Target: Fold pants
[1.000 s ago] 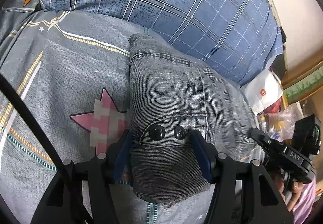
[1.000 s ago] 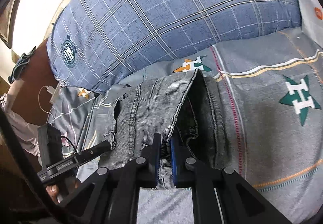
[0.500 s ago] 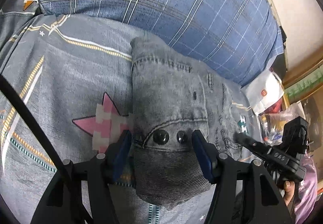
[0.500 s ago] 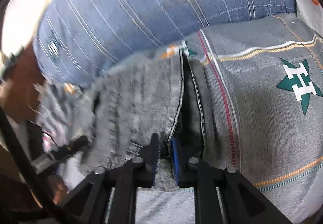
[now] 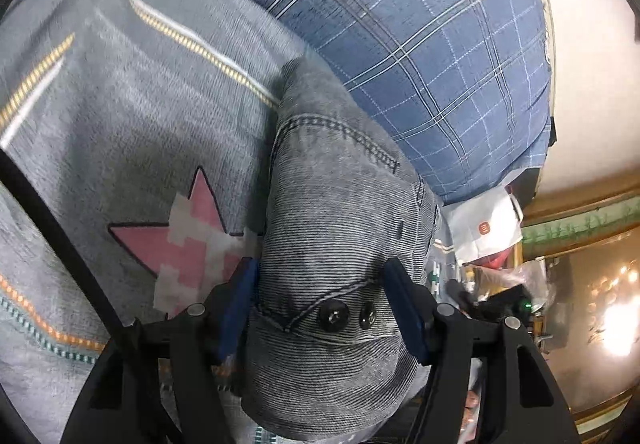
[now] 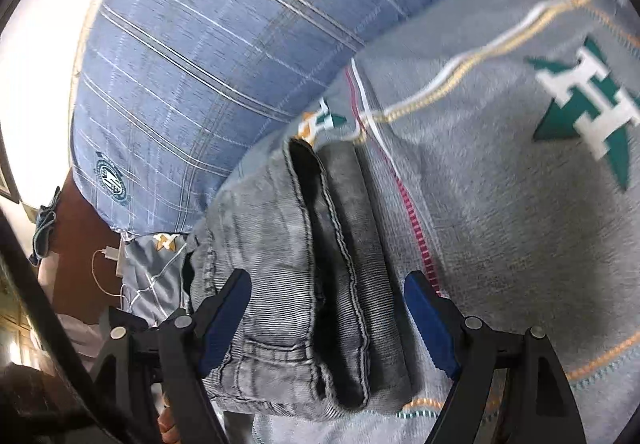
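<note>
- On a grey star-print bedspread (image 5: 132, 132), folded grey jeans (image 5: 336, 228) lie beside a blue plaid pillow (image 5: 432, 44)
- Left gripper (image 5: 324, 296) clamps the jeans' buttoned end
- Right gripper (image 6: 328, 308) jaws opening, jeans between them unpinched

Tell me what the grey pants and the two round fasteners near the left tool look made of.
Folded grey pants: apparently washed denim, matte, with fine ribbed weave lines and dark contrast topstitching along the seams. Two round dark fasteners: probably metal snaps or buttons, since their glossy faces catch highlights; plastic cannot be ruled out.

Letter "H" on green star (image 6: 592, 116) of bedsheet (image 6: 500, 224).
</note>
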`<state>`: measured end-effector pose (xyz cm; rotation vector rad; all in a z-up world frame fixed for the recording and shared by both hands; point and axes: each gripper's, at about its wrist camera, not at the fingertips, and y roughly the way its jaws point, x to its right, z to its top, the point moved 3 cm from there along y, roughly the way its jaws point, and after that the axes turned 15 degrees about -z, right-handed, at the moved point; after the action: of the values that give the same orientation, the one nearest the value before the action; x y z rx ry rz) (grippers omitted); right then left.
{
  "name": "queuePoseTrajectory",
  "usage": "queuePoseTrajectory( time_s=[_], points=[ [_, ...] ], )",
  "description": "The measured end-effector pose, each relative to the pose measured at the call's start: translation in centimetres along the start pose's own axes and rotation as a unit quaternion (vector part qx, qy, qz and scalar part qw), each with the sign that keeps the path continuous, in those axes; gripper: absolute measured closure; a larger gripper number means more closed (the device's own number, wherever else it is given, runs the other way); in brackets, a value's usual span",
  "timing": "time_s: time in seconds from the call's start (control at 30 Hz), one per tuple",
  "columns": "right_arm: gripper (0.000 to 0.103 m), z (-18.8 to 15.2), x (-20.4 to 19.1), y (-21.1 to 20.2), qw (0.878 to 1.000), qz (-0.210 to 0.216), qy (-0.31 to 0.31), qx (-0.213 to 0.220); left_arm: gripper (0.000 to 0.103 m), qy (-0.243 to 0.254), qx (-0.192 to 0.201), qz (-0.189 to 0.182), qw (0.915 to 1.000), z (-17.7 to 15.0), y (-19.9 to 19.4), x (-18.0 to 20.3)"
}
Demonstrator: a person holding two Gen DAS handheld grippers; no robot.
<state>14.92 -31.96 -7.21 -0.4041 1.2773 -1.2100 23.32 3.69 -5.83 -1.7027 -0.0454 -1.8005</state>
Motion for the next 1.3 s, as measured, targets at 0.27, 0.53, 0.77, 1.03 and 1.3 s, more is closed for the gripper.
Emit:
queuePoseTrajectory(
  time_s=[0.27,0.53,0.77,1.03,1.3],
  points=[
    [0.032,-0.7,-0.5,2.1,1.0,-0.007,-0.011,-0.01,0.037,-0.017,0.003,-0.001,0.9998,0.1,0.6,-0.8],
    [0.076,-1.3,-2.3,2.2,0.996,-0.053,-0.076,0.019,0.069,0.023,0.008,-0.011,0.9996,-0.5,0.4,0.9],
    [0.082,-2.9,-4.9,-0.3,0.989,-0.051,-0.128,0.058,0.075,0.063,0.022,-0.035,0.9972,-1.3,-1.8,4.0],
    [0.083,-6.2,-7.2,-4.2,0.982,-0.013,-0.162,0.092,0.076,0.102,0.052,-0.038,0.9927,-4.2,-6.1,6.8],
    [0.084,-10.2,-8.5,-6.0,0.978,0.017,-0.18,0.101,0.076,0.136,0.081,-0.02,0.9872,-8.1,-9.8,6.9]
  ],
)
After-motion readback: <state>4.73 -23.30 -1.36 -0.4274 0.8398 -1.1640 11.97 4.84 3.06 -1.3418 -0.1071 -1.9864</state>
